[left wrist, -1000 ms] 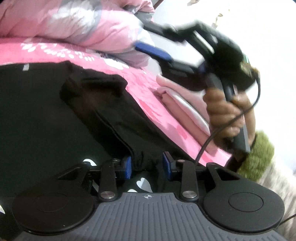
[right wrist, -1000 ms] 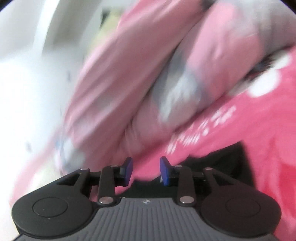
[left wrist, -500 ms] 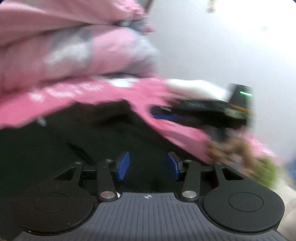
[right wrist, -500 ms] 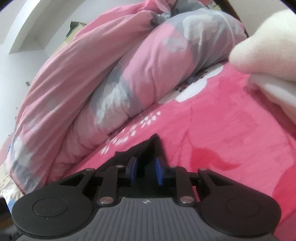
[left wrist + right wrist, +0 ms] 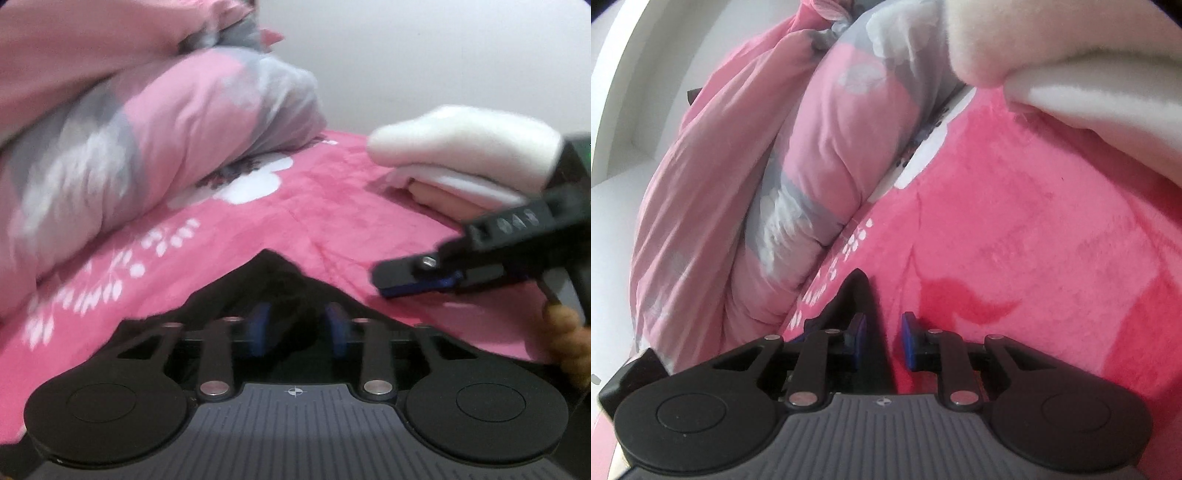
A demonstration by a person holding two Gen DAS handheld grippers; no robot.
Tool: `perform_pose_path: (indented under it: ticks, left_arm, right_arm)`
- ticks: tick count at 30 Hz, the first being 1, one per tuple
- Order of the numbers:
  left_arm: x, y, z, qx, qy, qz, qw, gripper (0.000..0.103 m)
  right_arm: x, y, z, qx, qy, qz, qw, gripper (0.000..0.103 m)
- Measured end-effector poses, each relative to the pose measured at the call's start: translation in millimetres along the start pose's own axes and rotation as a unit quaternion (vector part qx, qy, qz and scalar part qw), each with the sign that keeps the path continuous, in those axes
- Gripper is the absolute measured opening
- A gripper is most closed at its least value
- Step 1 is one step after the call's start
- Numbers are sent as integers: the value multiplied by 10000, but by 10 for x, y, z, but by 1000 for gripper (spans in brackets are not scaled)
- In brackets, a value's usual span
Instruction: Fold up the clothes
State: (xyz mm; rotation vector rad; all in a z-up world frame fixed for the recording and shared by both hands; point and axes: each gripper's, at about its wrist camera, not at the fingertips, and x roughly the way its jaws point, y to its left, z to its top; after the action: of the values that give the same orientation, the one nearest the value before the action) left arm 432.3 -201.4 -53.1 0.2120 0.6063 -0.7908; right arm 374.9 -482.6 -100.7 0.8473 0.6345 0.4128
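Note:
A black garment (image 5: 271, 280) lies on the pink bed sheet (image 5: 332, 206), pulled up into a point. My left gripper (image 5: 297, 328) has a fold of that cloth between its blue pads, and its jaws are closing on it. At the right, my right gripper (image 5: 380, 284) reaches in low over the sheet beside the garment's edge, with a person's hand (image 5: 565, 332) on its handle. In the right wrist view the right gripper (image 5: 884, 339) is narrowed onto a corner of the black garment (image 5: 858, 295). That corner lies against the left pad, and a sliver of pink shows beside the right pad.
A bunched pink and grey duvet (image 5: 147, 129) fills the left and back of the bed and also shows in the right wrist view (image 5: 812, 166). A stack of folded white and pale pink clothes (image 5: 461, 155) sits at the back right. White wall stands behind.
The left wrist view swung from the spread black garment toward the duvet, its pads widening then narrowing. The right gripper dropped to the bed and narrowed onto the garment's corner.

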Motion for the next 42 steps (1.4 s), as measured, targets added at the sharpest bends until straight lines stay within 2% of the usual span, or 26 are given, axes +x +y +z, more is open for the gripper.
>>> perform_pose_path:
  ticks: [1,3,6,8,9,10,11,12,14,16,19,21,22,23,25,29,33,36,39,40,41,42]
  left_arm:
    - [0,135,7,-379,-42,-96,9992,21]
    - [-11,435,10,-1229,-142,-301,9919,20]
    - [15,802,-19,-2350,-221,-648,9696,19]
    - [28,978,-48,-2990,-279,-902,9496,19]
    - [24,1043,-57,-3258,-311,-1011,9395,19]
    - [8,1075,-49,-3391,-347,-1070,9340,20]
    - [-13,1071,-19,-3384,-379,-1085,9340,22]
    - [-28,1041,30,-3291,-377,-1056,9376,26]
    - [-4,928,167,-2982,-230,-970,9493,39]
    - [83,764,327,-2565,57,-826,9630,42]
    - [292,493,511,-1885,569,-555,9788,42]
    - [397,349,571,-1501,776,-402,9848,41]
    - [435,302,589,-1365,810,-388,9866,35]
    - [464,295,592,-1357,827,-420,9864,19]
    - [507,357,574,-1589,810,-582,9822,6]
    - [584,626,462,-2425,592,-855,9646,0]
    - [685,874,325,-3196,371,-990,9416,0]
    - [679,968,294,-3454,244,-983,9330,0]
    - [565,1022,330,-3534,135,-1119,9287,2]
    - [522,1015,363,-3486,166,-1170,9298,13]
    - [484,987,404,-3377,223,-1177,9336,30]
    - [448,934,452,-3189,279,-1134,9405,35]
  right_arm:
    - [5,7,-4,-24,1,-20,10000,23]
    - [15,22,-13,-77,2,-58,10000,23]
    - [29,37,-23,-136,2,-84,9999,23]
    - [41,36,-12,-111,10,-72,9999,22]
    - [53,35,-2,-97,19,-61,9999,22]
    - [54,31,-1,-71,18,-54,10000,22]
    - [54,26,-1,-44,16,-48,10000,22]
    - [53,25,-3,-34,14,-45,10000,22]
    - [53,24,-9,-21,9,-44,10000,22]
    - [52,22,-15,-12,5,-45,10000,22]
    - [45,11,-19,-1,0,-38,10000,22]
    - [43,5,-18,5,0,-32,10000,22]
    - [42,1,-18,8,0,-29,10000,22]
    - [41,-2,-17,11,-1,-26,10000,22]
    - [40,-1,-18,12,-2,-24,10000,22]
    - [46,7,-20,10,-3,-37,10000,21]
    - [47,7,-27,25,-3,-105,9999,21]
    - [49,5,-33,8,-6,-105,9999,21]
    - [51,3,-36,8,-9,-105,9999,21]
    - [52,2,-37,7,-10,-105,9999,21]
    - [53,2,-38,7,-11,-105,9999,21]
    - [54,2,-39,7,-12,-104,9999,21]
